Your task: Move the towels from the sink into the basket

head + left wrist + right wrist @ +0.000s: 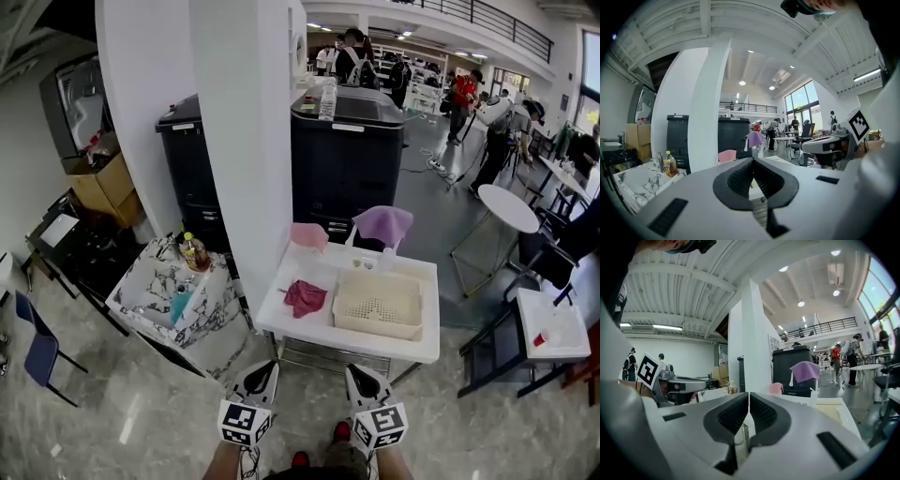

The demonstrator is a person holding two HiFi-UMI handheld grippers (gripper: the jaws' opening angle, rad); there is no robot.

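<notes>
Red towel point(305, 297) ahead in sink point(337, 341), left of basket point(379, 305); left claw point(265, 368) nearer than right claw point(357, 372); 2 claws pinched together, empty.

Bright daylight pours from windows point(881, 291) on my right; ceiling lamps point(742, 82) glow far off; my views bend and darken at edges.

I see a black copier point(347, 159) beside the white pillar point(239, 141), 1 drink bottle point(194, 251) at the marbled table's point(214, 323) far corner.
</notes>
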